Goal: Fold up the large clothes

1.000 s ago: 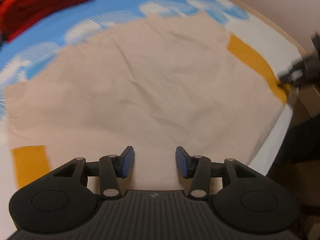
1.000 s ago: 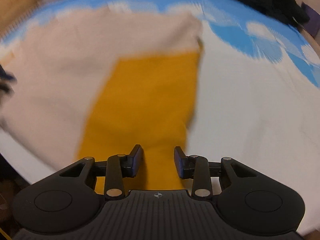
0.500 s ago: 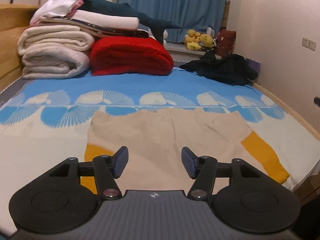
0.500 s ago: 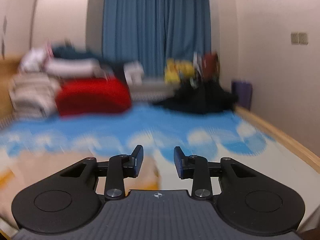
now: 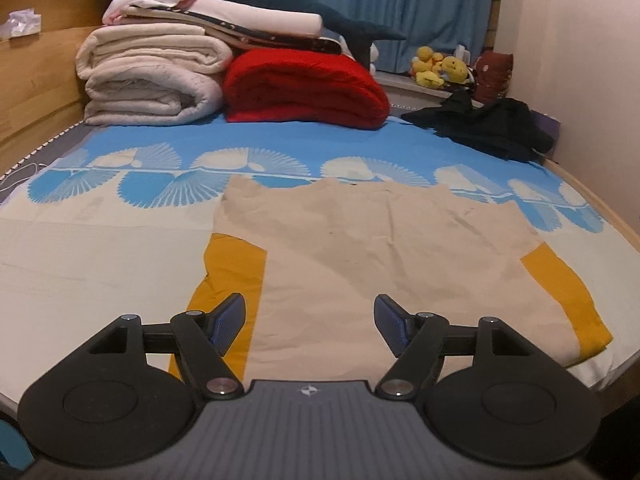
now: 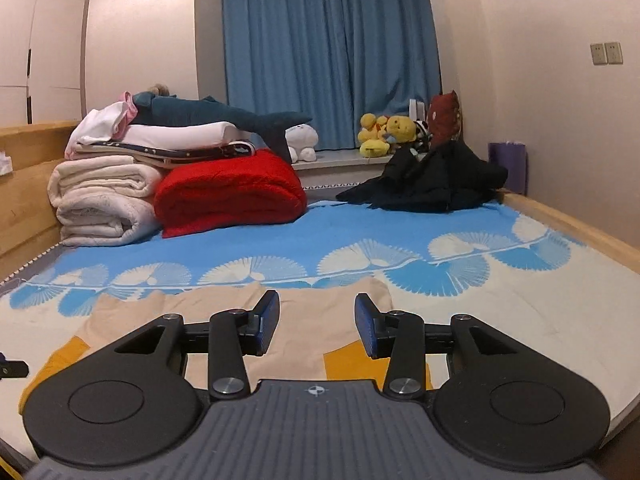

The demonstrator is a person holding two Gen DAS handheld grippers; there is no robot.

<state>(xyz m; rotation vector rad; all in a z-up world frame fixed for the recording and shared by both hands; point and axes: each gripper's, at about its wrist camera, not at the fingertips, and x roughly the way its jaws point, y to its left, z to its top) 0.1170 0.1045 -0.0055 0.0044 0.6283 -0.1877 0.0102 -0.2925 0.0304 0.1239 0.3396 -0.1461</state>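
The beige shirt with mustard sleeves lies flat at lower centre on the bed, unfolded; left gripper and right gripper, both spread and empty, must next descend and pinch a sleeve edge.

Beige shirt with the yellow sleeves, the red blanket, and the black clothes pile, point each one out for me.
beige shirt (image 5: 360, 240): left wrist view, middle of body panel.
red blanket (image 5: 304, 88): left wrist view, folded front face.
black clothes pile (image 6: 432, 176): right wrist view, centre of heap.

Seemingly no legible text anywhere
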